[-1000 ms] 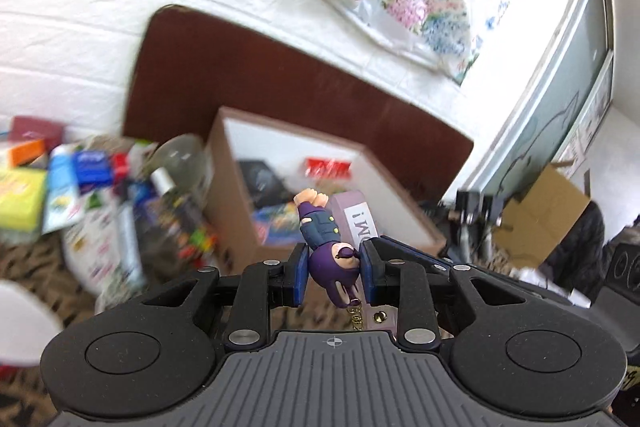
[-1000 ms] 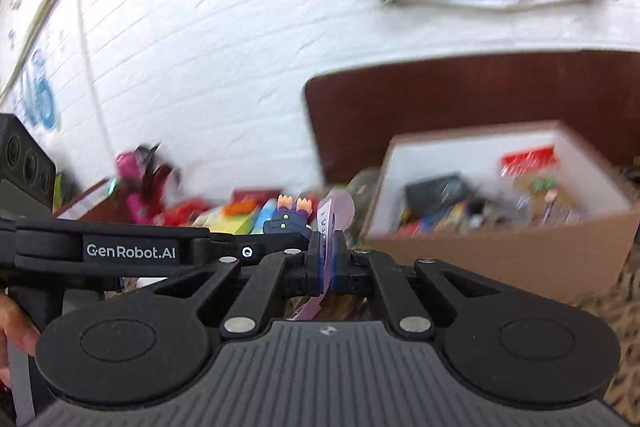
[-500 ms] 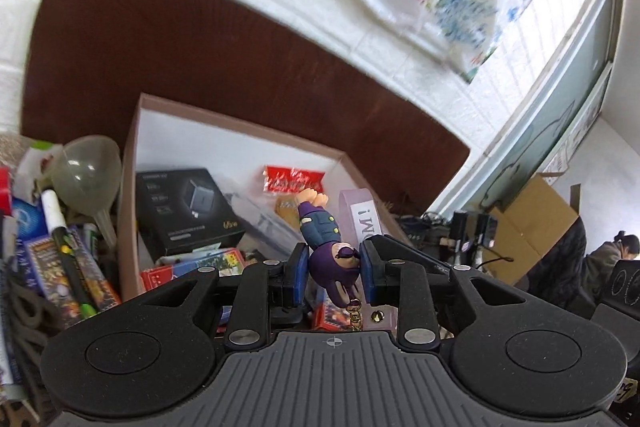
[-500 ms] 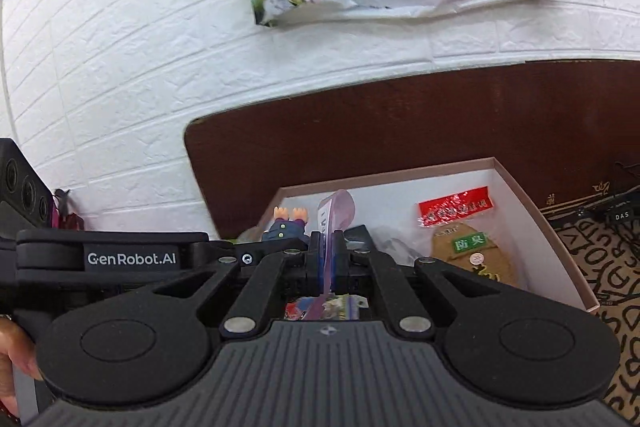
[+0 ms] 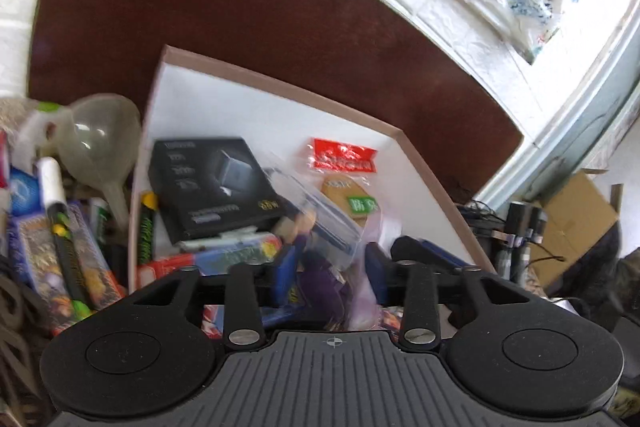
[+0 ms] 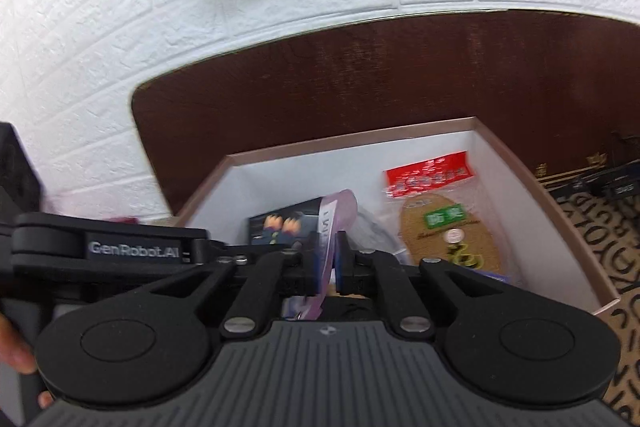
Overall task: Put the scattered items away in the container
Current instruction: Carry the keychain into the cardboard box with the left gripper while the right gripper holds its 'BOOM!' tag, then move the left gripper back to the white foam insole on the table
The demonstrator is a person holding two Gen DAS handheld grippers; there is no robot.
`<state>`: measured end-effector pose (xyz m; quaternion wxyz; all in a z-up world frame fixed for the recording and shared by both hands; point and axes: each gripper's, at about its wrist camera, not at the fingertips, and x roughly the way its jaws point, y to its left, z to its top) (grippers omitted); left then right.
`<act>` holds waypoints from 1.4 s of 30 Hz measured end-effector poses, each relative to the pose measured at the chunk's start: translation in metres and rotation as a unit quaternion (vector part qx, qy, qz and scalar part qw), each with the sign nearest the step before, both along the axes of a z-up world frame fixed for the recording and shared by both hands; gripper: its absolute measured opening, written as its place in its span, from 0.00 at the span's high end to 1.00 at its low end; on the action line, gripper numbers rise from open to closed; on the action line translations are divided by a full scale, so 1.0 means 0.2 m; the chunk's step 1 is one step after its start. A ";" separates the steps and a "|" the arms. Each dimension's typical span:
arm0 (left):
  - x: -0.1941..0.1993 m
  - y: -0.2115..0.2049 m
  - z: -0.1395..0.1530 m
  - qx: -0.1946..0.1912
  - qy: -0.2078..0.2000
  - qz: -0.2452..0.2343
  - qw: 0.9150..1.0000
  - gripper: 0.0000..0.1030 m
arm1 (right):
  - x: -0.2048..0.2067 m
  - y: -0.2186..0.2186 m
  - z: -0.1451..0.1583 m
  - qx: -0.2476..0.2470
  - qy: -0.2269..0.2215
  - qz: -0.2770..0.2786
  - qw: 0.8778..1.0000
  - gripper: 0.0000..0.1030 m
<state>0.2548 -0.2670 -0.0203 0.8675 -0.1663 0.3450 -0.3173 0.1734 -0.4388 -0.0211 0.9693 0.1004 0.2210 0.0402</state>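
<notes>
Box (image 5: 280, 95), open-topped, brown rim, white inner walls, set before a dark brown board (image 5: 240, 7) on a white brick wall (image 6: 100, 7); its near wall is cut off behind both gripper bodies. Left gripper (image 5: 330, 273): jaws opening, blue pads apart, with a small figurine (image 5: 320, 279) in purple clothing between them over the box — motion-blurred, no pad visibly pressing it, its lower end hidden by the gripper body. From the right wrist view only the figurine's orange-tipped end (image 6: 282, 227) shows. Right gripper (image 6: 329, 259): jaws opening, a pale lilac tag (image 6: 336, 215) with printed lettering standing in the narrow gap; whether the pads touch it cannot be made out. Contents of box: black carton (image 5: 212, 187), clear packet with red header (image 5: 346, 159) over a tan insole, clear plastic tub (image 5: 320, 215), colourful packets, partly covered. Outside, to the left: translucent funnel (image 5: 96, 143), marker pen (image 5: 60, 219), printed packs — edges cropped. Fingertips (image 6: 14, 351) at the right view's left margin.
</notes>
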 end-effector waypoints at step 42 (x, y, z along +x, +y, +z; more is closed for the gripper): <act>-1.16 1.44 -0.25 -0.050 0.018 0.242 0.969 0.00 | -0.72 0.85 -0.13 0.028 0.039 0.217 0.975 0.01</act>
